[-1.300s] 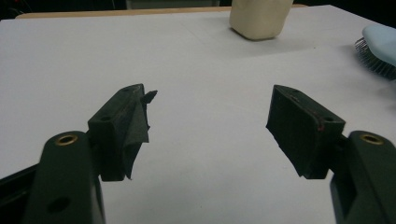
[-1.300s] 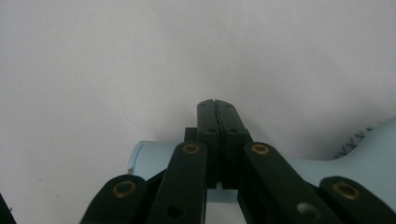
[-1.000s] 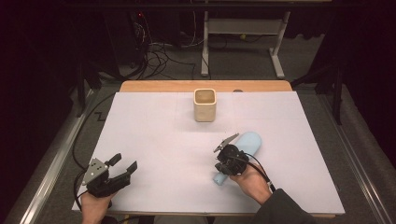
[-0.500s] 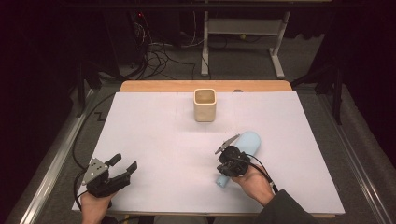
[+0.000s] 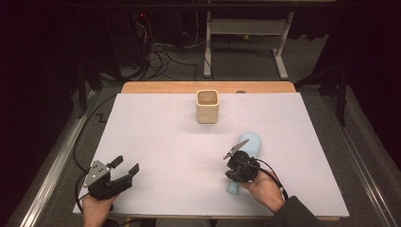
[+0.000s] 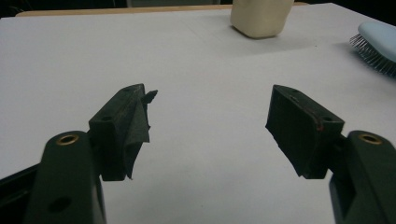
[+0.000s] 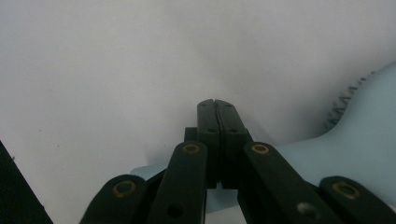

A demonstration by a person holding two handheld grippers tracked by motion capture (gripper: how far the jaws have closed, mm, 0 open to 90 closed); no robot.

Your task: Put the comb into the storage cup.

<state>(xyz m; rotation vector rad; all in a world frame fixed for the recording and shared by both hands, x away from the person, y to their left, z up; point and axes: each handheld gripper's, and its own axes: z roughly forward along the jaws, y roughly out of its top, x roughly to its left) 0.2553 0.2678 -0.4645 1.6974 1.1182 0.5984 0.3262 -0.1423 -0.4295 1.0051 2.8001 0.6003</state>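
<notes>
**A:** Where does the work stand at the white surface point(image 5: 156, 142)?

**B:** Early, by the look of it. The pale blue hairbrush point(image 5: 247, 150) lies flat on the surface, in front of the cream square cup point(image 5: 207, 106) and well apart from it. The cup stands upright near the far edge, and nothing can be made out inside it.

**A:** And the right tongs point(image 7: 216, 103)?

**B:** Pressed fully together with nothing between them, poised over the brush's handle, the bristled head just beside. No grip is taken yet.

**A:** The left tongs point(image 6: 212, 128)?

**B:** Standing open and empty, low at the near left corner, pointed across the bare surface toward the cup and the brush's bristles point(image 6: 371, 50).

**A:** So what remains?

**B:** Likely everything: opening the right tongs, taking hold of the handle, lifting, and, if the cup is the destination, carrying the brush there.
</notes>
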